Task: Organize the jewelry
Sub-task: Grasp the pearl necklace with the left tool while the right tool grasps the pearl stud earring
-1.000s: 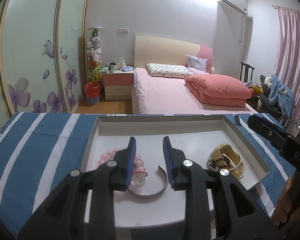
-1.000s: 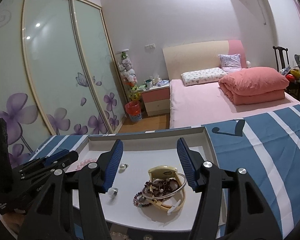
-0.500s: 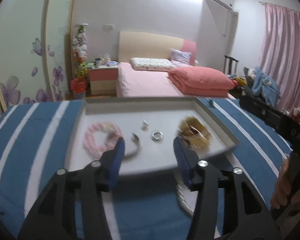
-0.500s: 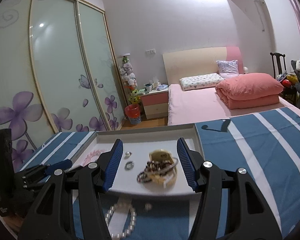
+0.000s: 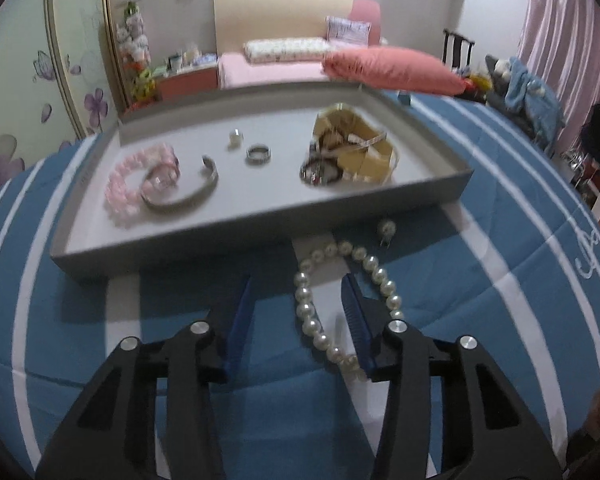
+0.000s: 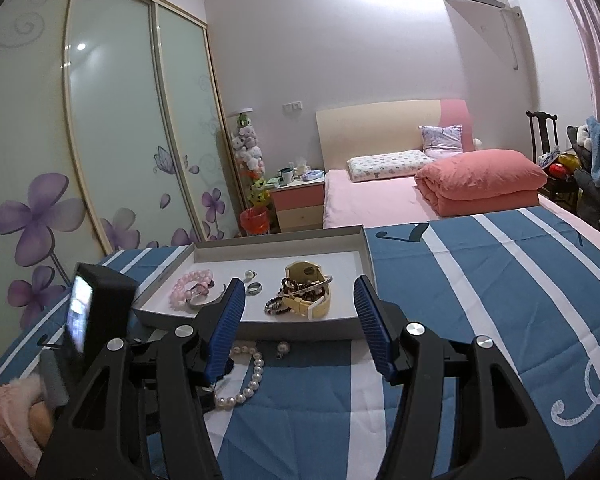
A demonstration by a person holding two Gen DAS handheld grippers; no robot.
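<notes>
Down over the striped bedspread (image 5: 500, 320), the left gripper (image 5: 296, 312) had left the tray (image 5: 260, 236) at twelve o'clock; its jaws, just narrowed, straddled the pearl necklace (image 5: 312, 320) ungripped, ready to pinch; the right gripper (image 6: 300, 320) hung part-open, empty

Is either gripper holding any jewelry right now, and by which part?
Nothing is held. The left gripper straddles the pearl necklace without pinching it; the right gripper is open and empty.
</notes>
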